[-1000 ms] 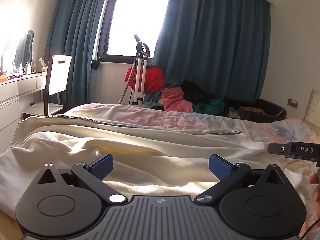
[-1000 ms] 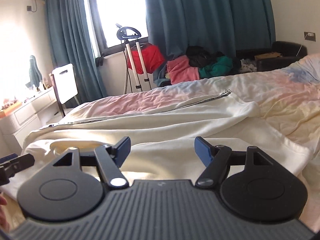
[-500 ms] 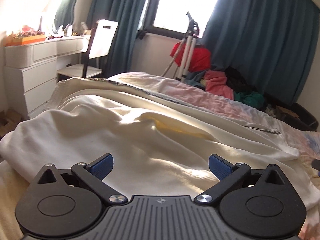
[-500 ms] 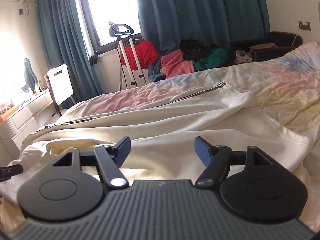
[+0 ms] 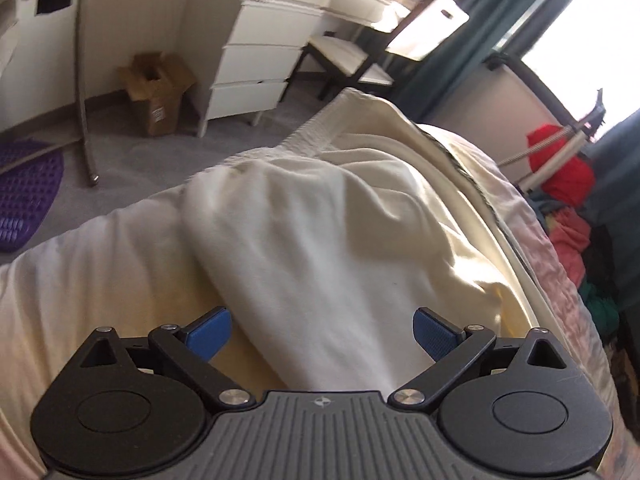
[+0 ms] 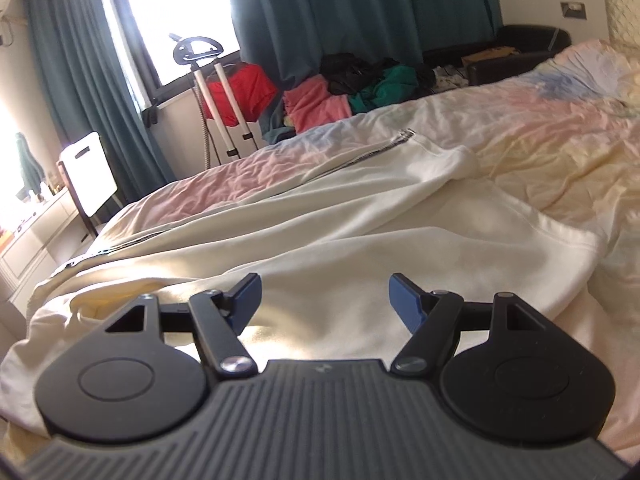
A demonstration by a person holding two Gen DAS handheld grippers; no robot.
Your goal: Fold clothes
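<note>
In the left wrist view, the left gripper (image 5: 322,330) is being held low over a cream zip-up garment (image 5: 340,232) that is lying spread on the bed (image 5: 560,264). Its blue fingers (image 5: 208,334) are being kept wide apart, with nothing pinched between them — a loose roll of cloth, probably a sleeve, is running up between the jaws. The tool is being angled toward the ribbed hem (image 5: 316,136) at the end of the bed nearest the white drawers (image 5: 260,68), probably so that this end of the garment can be seized for a fold.

In the right wrist view, the right gripper (image 6: 325,300) is also being held spread and empty, just above the same garment (image 6: 360,240). It is being pointed across the cloth toward the window side, seemingly so that the other end can be managed. The garment's long axis is being shown by the dark zipper (image 6: 304,176) — it is running from the lower left, near the white chair (image 6: 90,172), up to the right toward the middle of the bed (image 6: 560,140), where the zip's end is lying. No fold is yet being made, as far as can be judged.
</note>
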